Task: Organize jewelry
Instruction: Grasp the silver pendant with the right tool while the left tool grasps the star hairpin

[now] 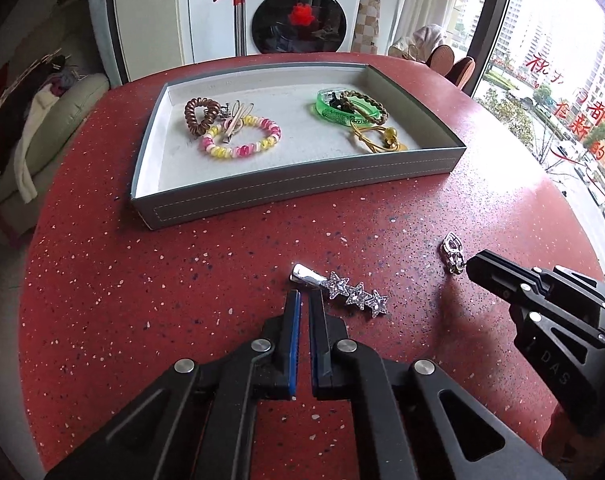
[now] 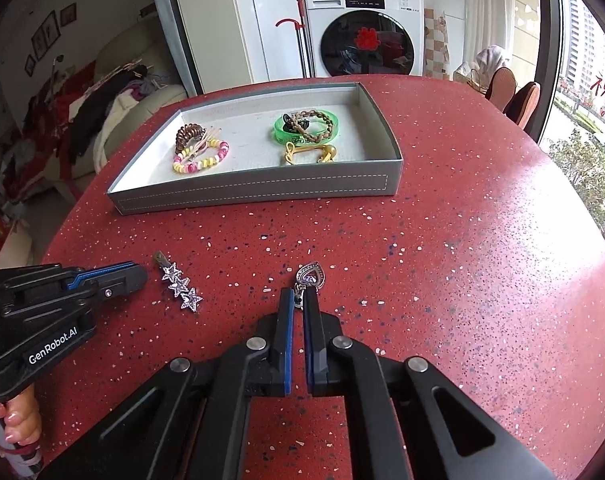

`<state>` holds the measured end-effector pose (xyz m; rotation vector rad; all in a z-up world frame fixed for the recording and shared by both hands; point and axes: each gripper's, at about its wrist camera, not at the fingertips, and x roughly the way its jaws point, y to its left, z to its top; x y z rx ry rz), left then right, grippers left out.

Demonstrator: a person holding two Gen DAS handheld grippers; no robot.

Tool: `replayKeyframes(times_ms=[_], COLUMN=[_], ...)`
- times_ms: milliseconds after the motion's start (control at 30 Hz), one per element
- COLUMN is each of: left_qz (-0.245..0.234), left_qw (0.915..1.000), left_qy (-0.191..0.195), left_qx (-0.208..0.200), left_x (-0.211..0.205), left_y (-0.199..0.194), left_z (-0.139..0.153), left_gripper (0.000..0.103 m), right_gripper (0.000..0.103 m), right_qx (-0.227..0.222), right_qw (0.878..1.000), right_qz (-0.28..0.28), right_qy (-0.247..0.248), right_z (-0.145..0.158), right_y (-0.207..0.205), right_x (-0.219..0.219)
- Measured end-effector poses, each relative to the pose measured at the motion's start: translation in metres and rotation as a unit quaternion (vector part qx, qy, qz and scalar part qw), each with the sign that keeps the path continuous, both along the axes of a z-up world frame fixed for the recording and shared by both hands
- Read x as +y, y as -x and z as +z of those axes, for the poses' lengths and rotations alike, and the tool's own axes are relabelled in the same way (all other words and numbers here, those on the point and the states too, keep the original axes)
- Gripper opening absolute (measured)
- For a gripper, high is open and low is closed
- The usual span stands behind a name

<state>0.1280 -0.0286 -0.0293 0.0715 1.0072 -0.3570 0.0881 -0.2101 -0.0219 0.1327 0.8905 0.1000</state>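
Observation:
A grey tray (image 1: 302, 184) (image 2: 254, 194) on the red table holds a brown coil tie (image 1: 198, 114), a pink-yellow bead bracelet (image 1: 242, 138), a green bangle (image 1: 348, 106) and a gold piece (image 1: 378, 140). A silver star hair clip (image 1: 342, 290) (image 2: 178, 286) lies on the table just ahead of my left gripper (image 1: 305, 296) (image 2: 140, 276), which is nearly closed and empty. My right gripper (image 2: 298, 294) (image 1: 474, 260) is shut on the lower end of a silver heart pendant (image 2: 311, 275) (image 1: 453, 250), which rests on or just above the table.
The red speckled round table (image 1: 222, 280) (image 2: 462, 260) has its edge curving at left and right. A washing machine (image 1: 302, 8) stands behind the table, a sofa with clothes (image 1: 30, 128) is at left, and chairs (image 2: 514, 92) and a window are at right.

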Motion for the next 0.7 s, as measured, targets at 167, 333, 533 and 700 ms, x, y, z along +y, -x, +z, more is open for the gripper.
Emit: replayKeyframes(times_ms=[167, 333, 533, 700], left_qz=[0.029, 0.068, 0.093, 0.109], left_qw=[0.9996, 0.9974, 0.995, 0.9933], left_qy=[0.001, 0.0, -0.011, -0.014], left_qx=[0.006, 0.024, 0.034, 0.035], left_x=[0.006, 0.008, 0.012, 0.016], left_y=[0.0, -0.002, -0.003, -0.005], left_z=[0.002, -0.001, -0.006, -0.006], left_gripper=[0.023, 0.023, 0.024, 0.036], right_gripper=[0.025, 0.058, 0.056, 0.017], right_qx=[0.018, 0.014, 0.024, 0.018], right_qw=[0.999, 1.0, 0.999, 0.998], right_qz=[-0.022, -0.02, -0.012, 0.001], right_qy=[-0.033, -0.019, 0.031, 0.061], right_z=[-0.002, -0.004, -0.013, -0.013], right_y=[-0.005, -0.007, -0.021, -0.02], right_x=[-0.012, -0.005, 0.013, 0.014])
